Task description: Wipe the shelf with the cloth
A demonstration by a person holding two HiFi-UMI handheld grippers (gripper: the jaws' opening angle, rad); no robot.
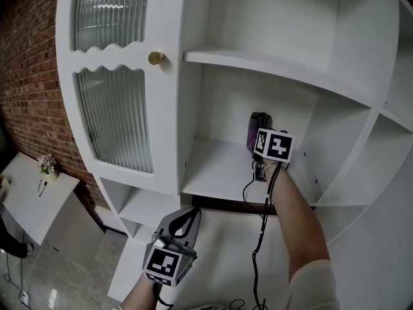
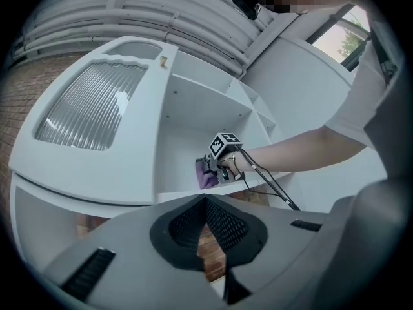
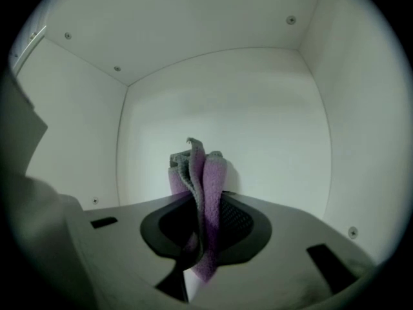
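A purple cloth (image 3: 203, 192) is pinched between the jaws of my right gripper (image 3: 201, 228) and bunches up past them. In the head view that gripper (image 1: 260, 148) reaches deep into the middle compartment of the white shelf unit, above the shelf board (image 1: 219, 173), with the cloth (image 1: 255, 129) near the back wall. The left gripper view shows the cloth (image 2: 206, 175) in the same compartment. My left gripper (image 1: 184, 223) hangs below the shelf front, its jaws shut on nothing; its own view (image 2: 205, 213) shows them closed together.
A cabinet door with ribbed glass (image 1: 116, 115) and a brass knob (image 1: 155, 58) stands left of the compartment. Another shelf board (image 1: 271, 66) lies above. A black cable (image 1: 261, 225) hangs from the right gripper. A brick wall (image 1: 26, 89) and a small white table (image 1: 32, 192) are at left.
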